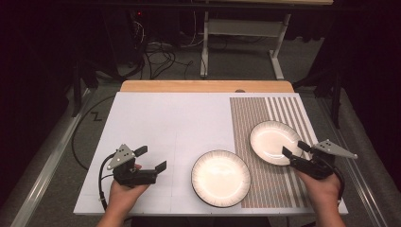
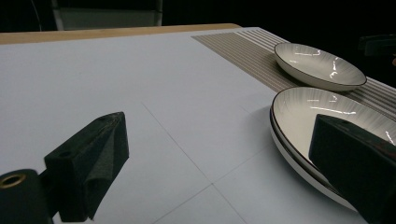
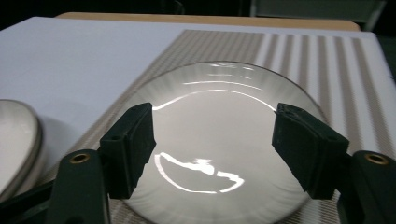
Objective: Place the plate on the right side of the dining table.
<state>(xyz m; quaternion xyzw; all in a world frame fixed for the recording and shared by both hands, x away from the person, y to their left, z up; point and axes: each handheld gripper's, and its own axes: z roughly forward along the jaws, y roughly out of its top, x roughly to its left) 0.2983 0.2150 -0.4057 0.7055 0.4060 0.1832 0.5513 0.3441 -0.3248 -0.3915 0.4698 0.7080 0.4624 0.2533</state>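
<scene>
Looks like a lab or recording room, not a home. Dark surroundings, grey carpet floor (image 1: 246,61), loose cables (image 1: 158,54) trailing beyond the bench's far edge, and a metal table frame (image 1: 243,33) behind. The bench (image 1: 156,123) carries a white sheet marked with faint grid lines.

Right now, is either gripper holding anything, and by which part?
Nothing is held. The left gripper and right gripper are open; the right one's jaws hover over the smaller plate.

Your table (image 1: 156,118) carries a mat (image 1: 283,109) on its right part. The larger plate (image 1: 221,178) sits near you, overlapping the mat's left edge. The smaller plate (image 1: 275,142) lies on the mat, behind and right of the larger one, just apart.
</scene>
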